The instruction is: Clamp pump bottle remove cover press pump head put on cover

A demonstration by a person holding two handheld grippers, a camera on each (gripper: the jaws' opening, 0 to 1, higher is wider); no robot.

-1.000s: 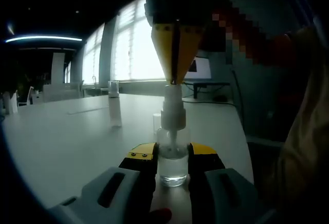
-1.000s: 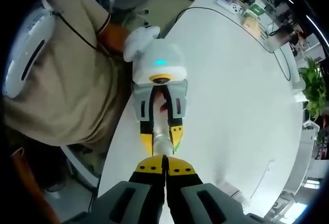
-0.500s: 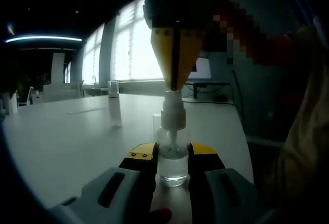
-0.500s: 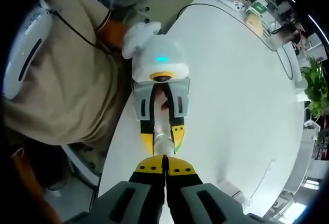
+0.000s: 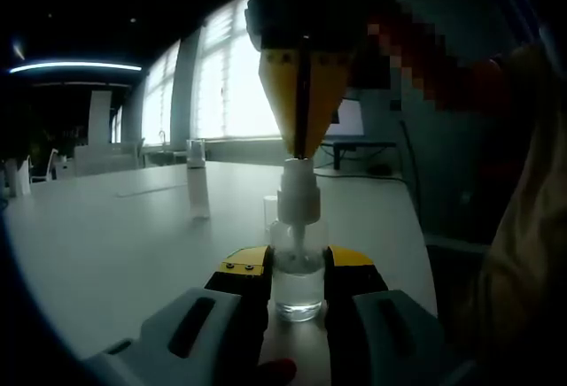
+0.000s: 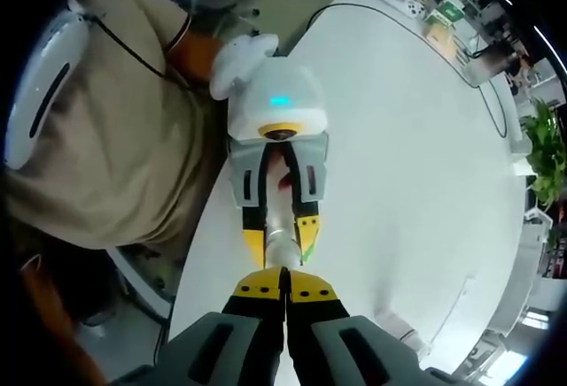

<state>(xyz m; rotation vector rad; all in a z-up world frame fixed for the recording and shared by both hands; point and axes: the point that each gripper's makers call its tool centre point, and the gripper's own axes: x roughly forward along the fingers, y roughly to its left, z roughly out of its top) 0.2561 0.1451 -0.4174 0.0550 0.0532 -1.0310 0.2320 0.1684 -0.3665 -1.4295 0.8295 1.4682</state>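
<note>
A clear pump bottle [image 5: 298,284] stands on the white table [image 5: 115,235], and my left gripper [image 5: 297,266] is shut on its body. My right gripper [image 5: 299,151] comes straight down from above. It is shut, and its yellow tips rest on the white pump head [image 5: 299,193]. A small clear cap [image 5: 270,211] sits on the table just behind the bottle. Looking down in the right gripper view, my right gripper [image 6: 285,281] sits over the bottle's top [image 6: 283,253]. The left gripper [image 6: 279,237] grips the bottle from the far side.
A tall slim bottle [image 5: 197,189] stands further back on the table. The person's torso [image 6: 115,138] is close to the table's near edge [image 6: 199,227]. Boxes and clutter [image 6: 416,5] lie at the table's far end. Bright windows [image 5: 230,85] line the far wall.
My right gripper has sunk a little, and the pump head has gone down with it. The left gripper and the bottle have stayed put.
</note>
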